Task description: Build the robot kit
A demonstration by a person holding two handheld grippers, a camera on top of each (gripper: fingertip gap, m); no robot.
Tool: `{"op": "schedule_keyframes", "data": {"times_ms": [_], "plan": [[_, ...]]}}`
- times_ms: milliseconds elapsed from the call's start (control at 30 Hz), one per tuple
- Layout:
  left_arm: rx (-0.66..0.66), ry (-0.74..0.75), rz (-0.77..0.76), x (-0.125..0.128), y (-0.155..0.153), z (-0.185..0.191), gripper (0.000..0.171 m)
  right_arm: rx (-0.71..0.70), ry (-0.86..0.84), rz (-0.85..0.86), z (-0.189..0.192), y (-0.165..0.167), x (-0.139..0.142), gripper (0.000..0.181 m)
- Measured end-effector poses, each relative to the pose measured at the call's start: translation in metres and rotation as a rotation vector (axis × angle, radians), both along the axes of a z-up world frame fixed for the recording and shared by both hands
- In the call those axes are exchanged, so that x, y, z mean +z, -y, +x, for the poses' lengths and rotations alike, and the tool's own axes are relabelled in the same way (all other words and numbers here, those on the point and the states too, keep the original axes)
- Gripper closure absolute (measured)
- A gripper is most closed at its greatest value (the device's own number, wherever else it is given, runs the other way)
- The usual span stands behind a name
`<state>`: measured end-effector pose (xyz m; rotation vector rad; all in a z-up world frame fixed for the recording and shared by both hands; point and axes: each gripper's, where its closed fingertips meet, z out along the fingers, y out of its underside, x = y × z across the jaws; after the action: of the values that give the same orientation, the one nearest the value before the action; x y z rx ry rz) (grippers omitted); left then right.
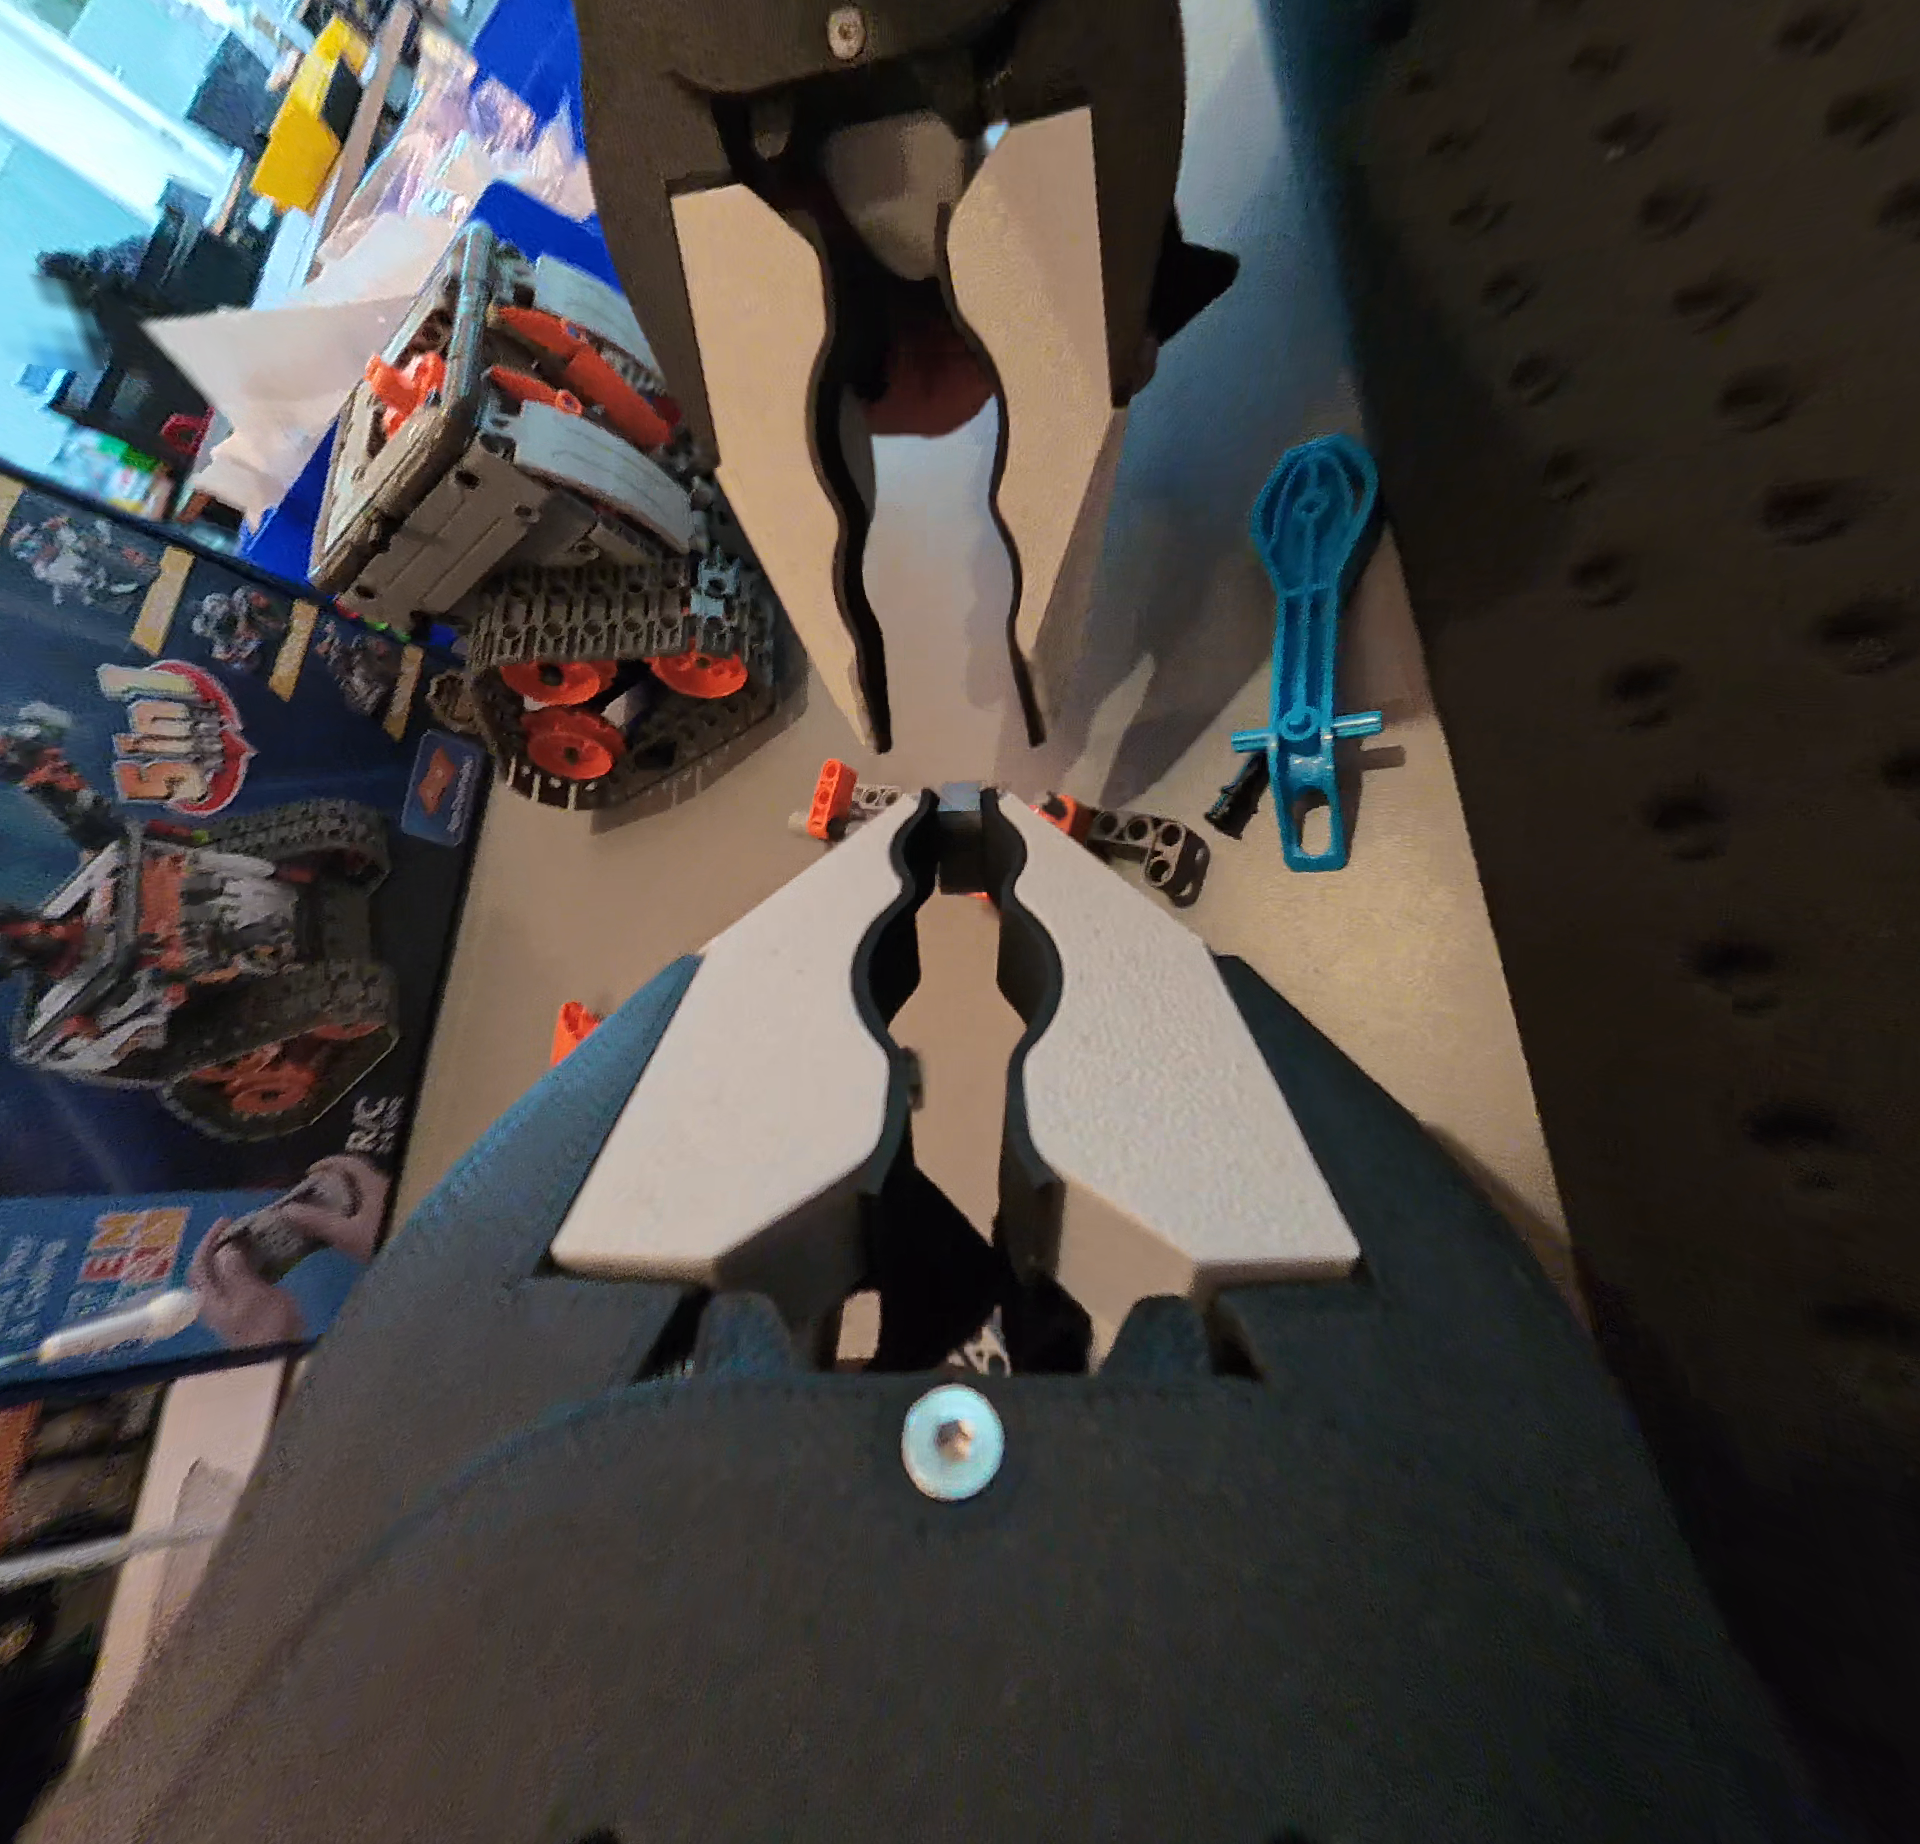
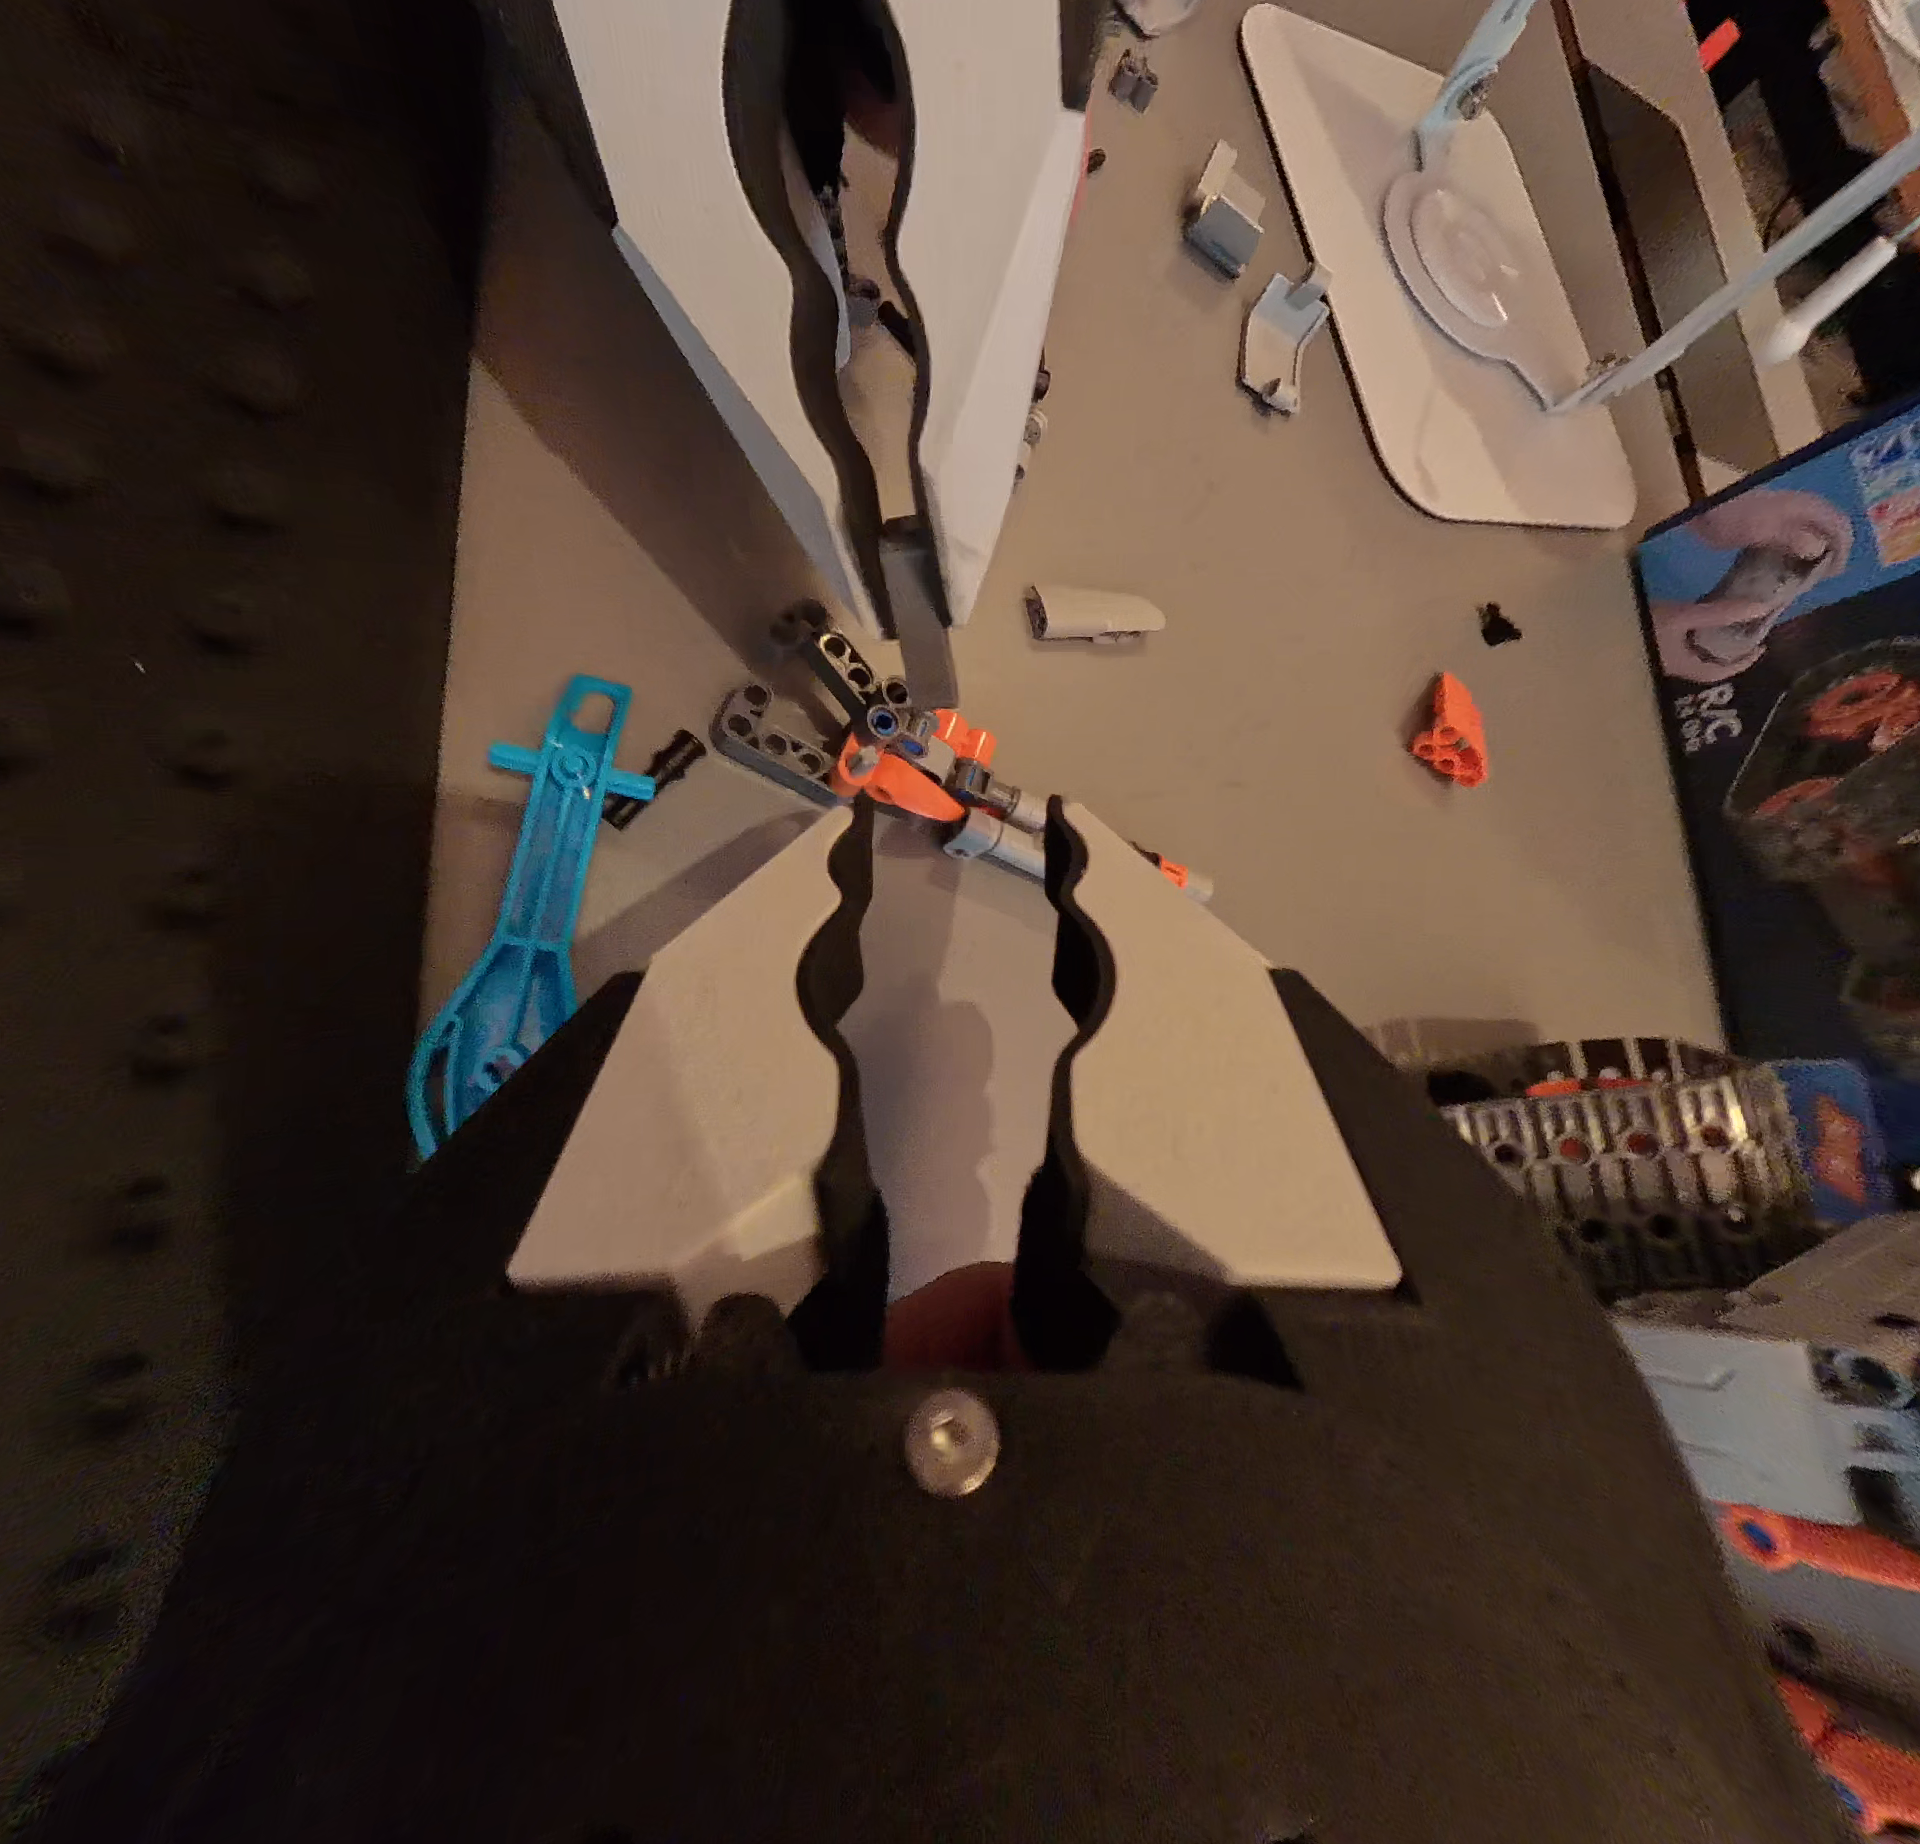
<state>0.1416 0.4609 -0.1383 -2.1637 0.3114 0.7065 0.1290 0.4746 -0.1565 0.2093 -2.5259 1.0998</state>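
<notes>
Two grippers [image 1: 958, 792] [image 2: 951, 818] faced each other over one table [image 2: 1299, 755]. One blue tool [image 2: 540, 901], one tracked model [image 1: 551, 537] and one printed box [image 1: 208, 859] lay there, with one white board [image 2: 1382, 267]. Loose parts included one white panel [image 2: 1091, 612], one orange connector [image 2: 1449, 732] and two grey beams [image 2: 821, 651] [image 2: 764, 740].

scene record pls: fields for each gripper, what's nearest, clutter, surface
left gripper: shut on small grey block
right gripper: open, holds nothing, tips above orange-and-grey brick assembly
near both: turquoise plastic brick-separator tool
clutter: grey-and-orange tracked toy vehicle, blue printed toy box, loose orange brick
surface: beige tabletop
</notes>
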Motion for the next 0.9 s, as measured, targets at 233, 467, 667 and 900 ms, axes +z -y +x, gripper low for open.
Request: {"op": "schedule_keyframes", "data": {"times_ms": [233,467,667,900], "plan": [[0.110,-0.168,-0.142,-0.010,-0.002,0.006,0.165,0.139,-0.041,0.066,-0.002,0.012,-0.005,0.150],[0.112,-0.226,-0.176,-0.016,0.006,0.003,0.165,0.166,-0.029,0.109,-0.002,0.022,-0.017,0.150],[0.067,-0.304,-0.154,-0.008,0.013,-0.004,0.165,0.150,0.015,0.093,-0.008,0.023,-0.015,0.149],[0.003,-0.305,-0.163,-0.003,0.029,-0.019,0.165,0.135,0.087,0.119,-0.016,0.022,-0.024,0.159]]}}
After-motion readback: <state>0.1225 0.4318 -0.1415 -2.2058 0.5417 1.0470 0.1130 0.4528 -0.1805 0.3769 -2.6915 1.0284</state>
